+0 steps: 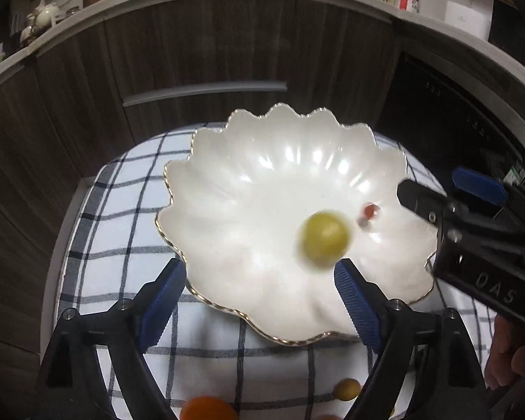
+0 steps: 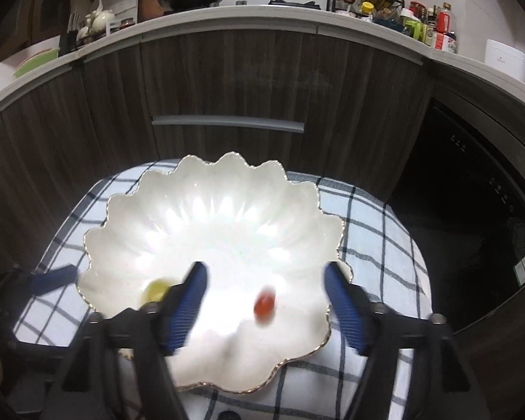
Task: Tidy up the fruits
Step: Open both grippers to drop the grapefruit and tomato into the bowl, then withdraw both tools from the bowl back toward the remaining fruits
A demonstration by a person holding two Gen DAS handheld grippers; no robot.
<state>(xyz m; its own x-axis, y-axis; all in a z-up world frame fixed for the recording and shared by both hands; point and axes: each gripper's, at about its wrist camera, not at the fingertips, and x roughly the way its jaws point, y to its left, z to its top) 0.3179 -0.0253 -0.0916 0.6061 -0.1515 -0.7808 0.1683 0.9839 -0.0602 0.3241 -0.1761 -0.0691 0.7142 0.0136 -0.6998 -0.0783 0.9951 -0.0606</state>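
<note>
Right wrist view: the small red fruit (image 2: 264, 303), oval with its long axis roughly upright in frame and blurred, sits inside the white scalloped bowl (image 2: 206, 210) between your fingers. Your right gripper (image 2: 267, 301) gapes wide, holding nothing. Your left gripper (image 1: 259, 301) is also spread wide and empty, the round green fruit (image 1: 324, 238), blurred, in the bowl just beyond its fingertips. Both rest over a checked cloth (image 1: 122, 210).

A white, gold-rimmed bowl (image 1: 262, 175) sits on blue-checked white cloth (image 1: 122, 210), holding a yellow-green fruit (image 1: 324, 238).
</note>
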